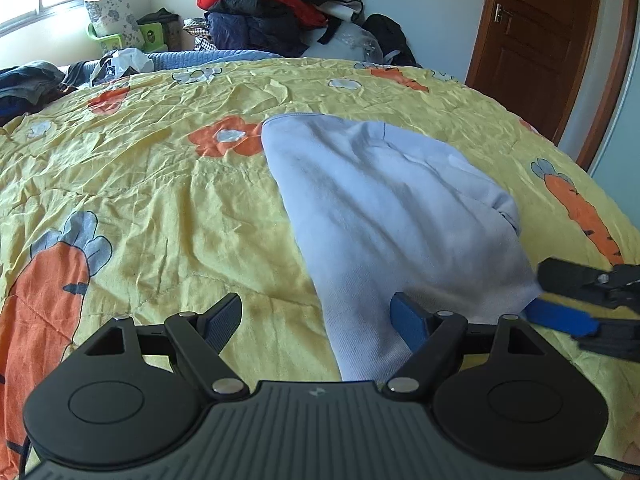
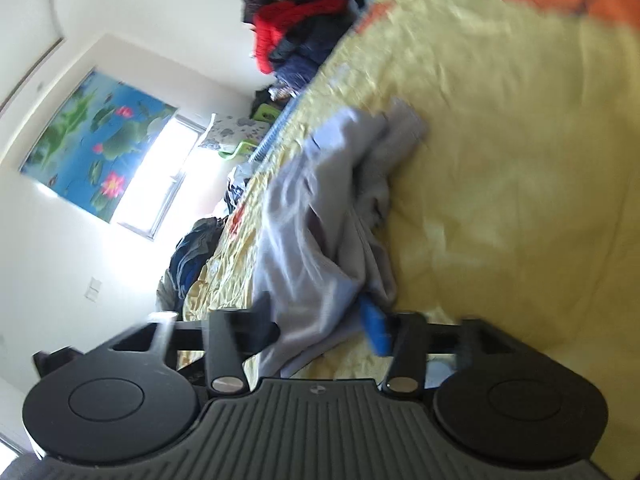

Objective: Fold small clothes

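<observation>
Pale-blue garment (image 1: 384,216), no legible label

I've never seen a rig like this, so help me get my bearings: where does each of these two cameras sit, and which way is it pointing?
Left wrist view: sits on the left tool, looking across the yellow carrot-print bedspread at the pale blue garment; its own two fingers show, plus the right tool.
Right wrist view: sits on the right tool, rolled sideways and blurred, facing the same garment; only its own fingers show.
Both share the garment, bedspread and red-and-dark clothes pile.
</observation>
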